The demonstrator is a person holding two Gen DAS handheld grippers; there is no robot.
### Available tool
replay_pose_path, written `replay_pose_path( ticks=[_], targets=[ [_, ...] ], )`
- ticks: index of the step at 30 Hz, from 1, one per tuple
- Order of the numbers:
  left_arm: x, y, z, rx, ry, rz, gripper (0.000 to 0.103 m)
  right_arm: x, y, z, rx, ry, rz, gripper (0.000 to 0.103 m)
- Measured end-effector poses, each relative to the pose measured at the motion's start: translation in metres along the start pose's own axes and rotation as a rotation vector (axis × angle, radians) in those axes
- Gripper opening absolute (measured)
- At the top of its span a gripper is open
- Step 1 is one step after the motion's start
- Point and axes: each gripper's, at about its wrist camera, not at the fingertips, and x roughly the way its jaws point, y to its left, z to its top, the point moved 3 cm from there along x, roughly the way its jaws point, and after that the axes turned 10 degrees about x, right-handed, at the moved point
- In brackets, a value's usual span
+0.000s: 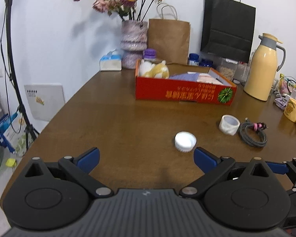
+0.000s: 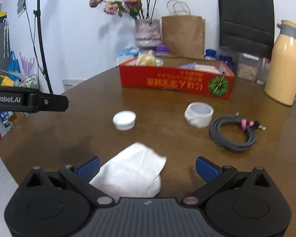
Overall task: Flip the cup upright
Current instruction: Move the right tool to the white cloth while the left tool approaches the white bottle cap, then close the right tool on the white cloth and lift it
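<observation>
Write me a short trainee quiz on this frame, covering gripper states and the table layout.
1. What lies on the table between the fingers of the right gripper?
A. a coiled cable
B. a white paper-like item
C. a tape roll
2. True or false: the right gripper and the left gripper are both open and hold nothing.
3. Fill in: in the left wrist view, the tape roll lies between the white ribbed cap and the coiled ____.

Key: 1 B; 2 true; 3 cable.
</observation>
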Motion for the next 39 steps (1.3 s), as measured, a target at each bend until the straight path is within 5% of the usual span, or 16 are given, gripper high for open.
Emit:
replay_pose_path(
  ticks=[12, 25, 28, 33, 37, 39],
  targets=[
    [-0.004, 0.009, -0.024, -0.028, 0.014, 0.011, 0.103, 0.016, 0.016, -0.019, -0.002, 0.054, 0.003, 0.103],
    [-0.007, 0.011, -0.029, -0.031, 0.010, 0.016, 0.103, 0.019, 0.019, -0.023, -0.016, 0.008, -0.009, 0.103],
    [-0.006, 0.011, -0.029, -0.034, 0.013, 0.016, 0.103, 0.015, 0.019, -0.023, -0.017, -0.009, -0.006, 0.086],
    [-0.002, 0.011, -0.032, -0.035, 0.024, 0.010, 0.103, 0.010, 0.016, -0.022, -0.012, -0.023, 0.007, 0.072],
    [0.005, 0.008, -0.033, -0.033, 0.038, 0.003, 0.103, 0.008, 0.010, -0.019, -0.011, -0.040, -0.001, 0.046],
    [0.008, 0.007, -0.033, -0.030, 0.045, 0.002, 0.103, 0.006, 0.009, -0.020, -0.025, -0.051, -0.003, 0.043]
  ],
)
